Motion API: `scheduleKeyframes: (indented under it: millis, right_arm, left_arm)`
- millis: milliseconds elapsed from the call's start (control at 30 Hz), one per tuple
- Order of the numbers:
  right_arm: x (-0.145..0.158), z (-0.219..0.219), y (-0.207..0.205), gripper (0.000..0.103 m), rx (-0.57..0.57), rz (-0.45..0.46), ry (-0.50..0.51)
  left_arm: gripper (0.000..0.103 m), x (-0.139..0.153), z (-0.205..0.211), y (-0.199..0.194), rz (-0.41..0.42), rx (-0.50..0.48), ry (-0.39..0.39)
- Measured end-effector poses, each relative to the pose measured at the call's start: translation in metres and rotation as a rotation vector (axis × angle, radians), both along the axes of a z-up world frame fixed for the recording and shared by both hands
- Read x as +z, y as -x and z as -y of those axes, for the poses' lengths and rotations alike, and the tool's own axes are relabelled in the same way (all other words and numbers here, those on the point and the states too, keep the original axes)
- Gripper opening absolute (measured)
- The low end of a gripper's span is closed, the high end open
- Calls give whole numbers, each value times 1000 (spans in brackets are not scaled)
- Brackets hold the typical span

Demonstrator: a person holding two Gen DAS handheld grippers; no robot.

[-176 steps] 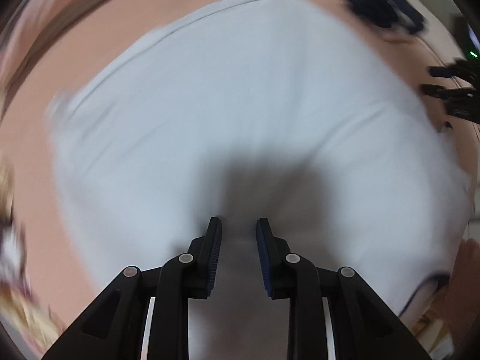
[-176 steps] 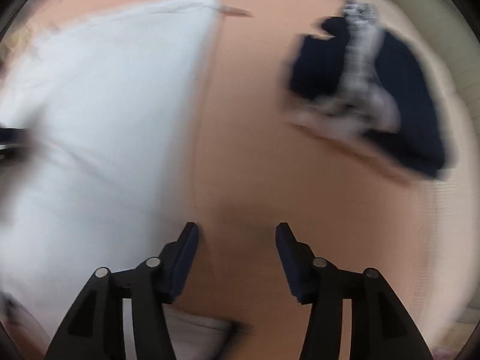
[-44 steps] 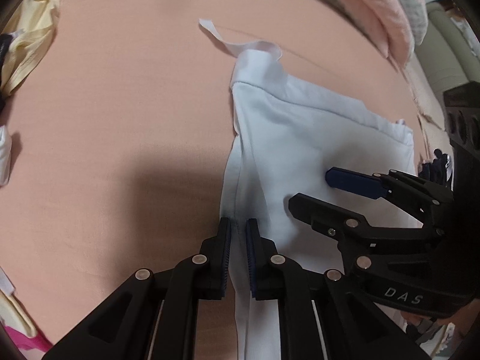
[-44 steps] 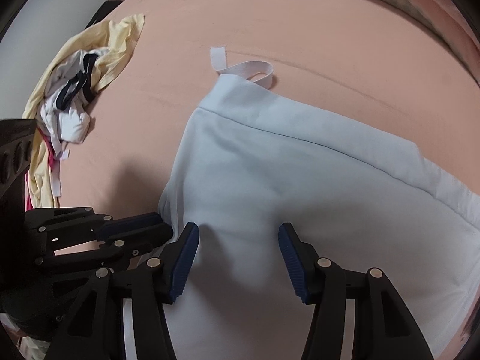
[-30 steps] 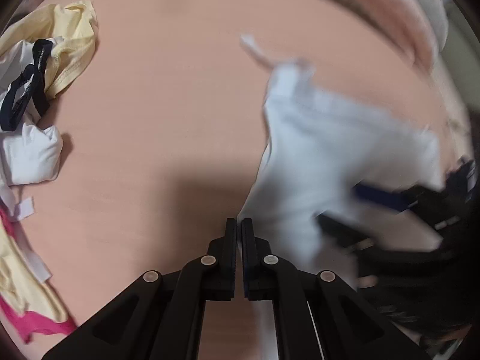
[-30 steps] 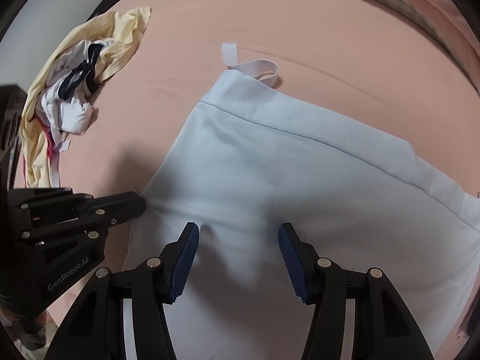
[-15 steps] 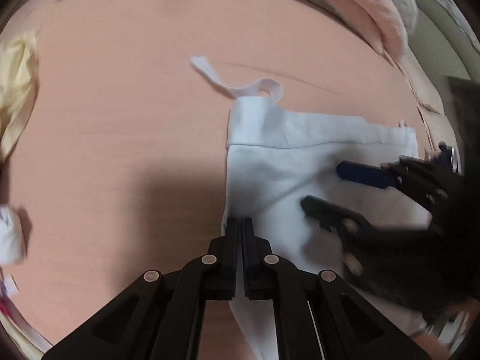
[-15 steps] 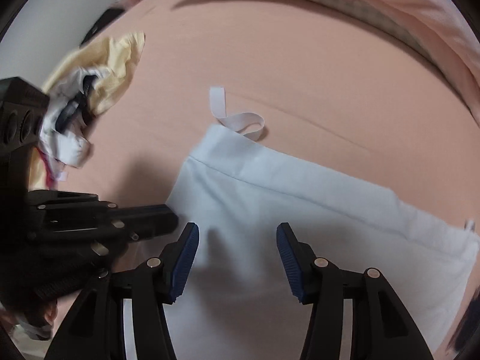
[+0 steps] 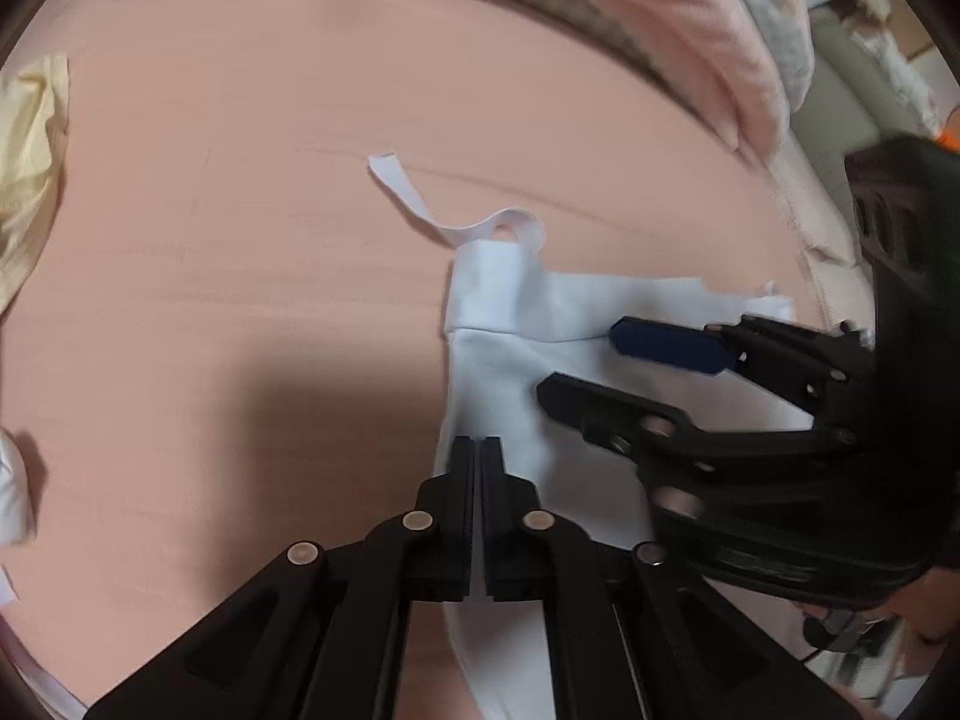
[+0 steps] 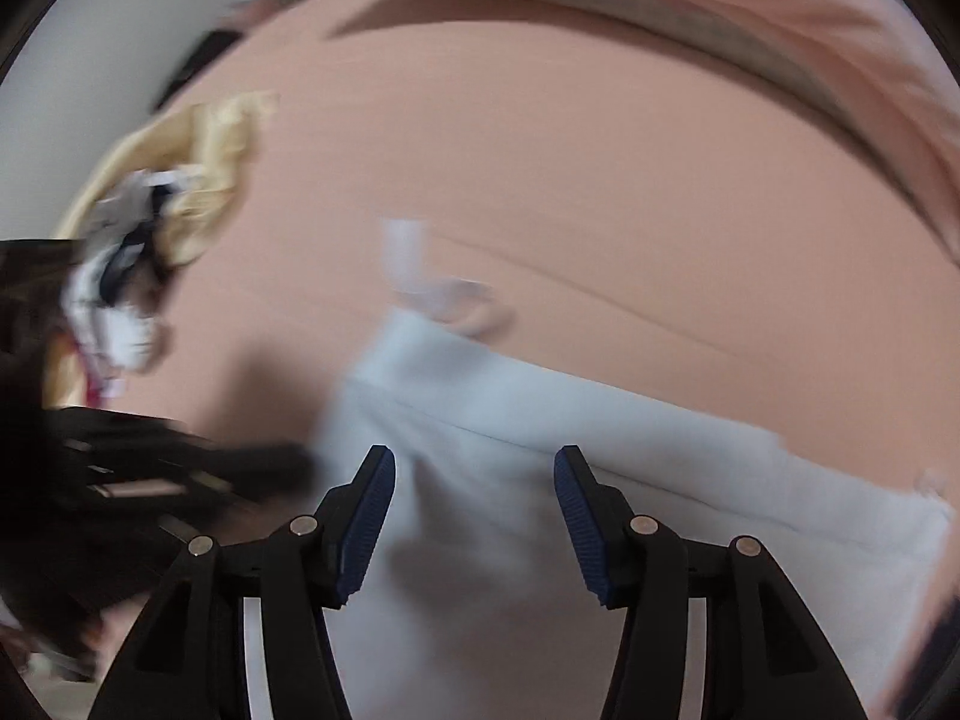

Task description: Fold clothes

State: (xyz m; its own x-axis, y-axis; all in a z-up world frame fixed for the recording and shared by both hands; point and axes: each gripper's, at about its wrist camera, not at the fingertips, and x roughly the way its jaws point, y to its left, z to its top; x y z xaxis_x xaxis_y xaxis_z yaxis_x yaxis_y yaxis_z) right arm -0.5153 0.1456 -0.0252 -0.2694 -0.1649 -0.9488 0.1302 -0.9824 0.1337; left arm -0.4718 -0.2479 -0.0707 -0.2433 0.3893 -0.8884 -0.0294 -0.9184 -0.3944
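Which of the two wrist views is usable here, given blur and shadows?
Left wrist view: mostly sharp; the white garment and its strap are crisp, with a broad shadow on the bed sheet left of the left gripper. Right wrist view: motion-smeared, especially the clothes pile; only the right gripper itself is sharp.

The left gripper [image 9: 477, 450] has its 2 fingers pressed together on the left edge of a pale blue garment [image 9: 516, 378] lying on a peach sheet [image 9: 240, 240]. A white strap [image 9: 444, 222] curls from the garment's top corner. The right gripper [image 9: 600, 366] reaches in from the right over the cloth, fingers apart. Yellow cloth [image 9: 30, 162] lies far left.
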Motion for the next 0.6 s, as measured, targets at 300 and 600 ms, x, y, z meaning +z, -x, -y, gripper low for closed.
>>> scheduleKeyframes:
  millis: [300,600]
  right_arm:
    - [-12,-32,8,50,-29,47,-153]
    - [31,-45,8,53,-108,-37,-20]
  left_arm:
    - [1,5,24,8,8,0,-75]
    - [2,13,20,3,-15,123,119]
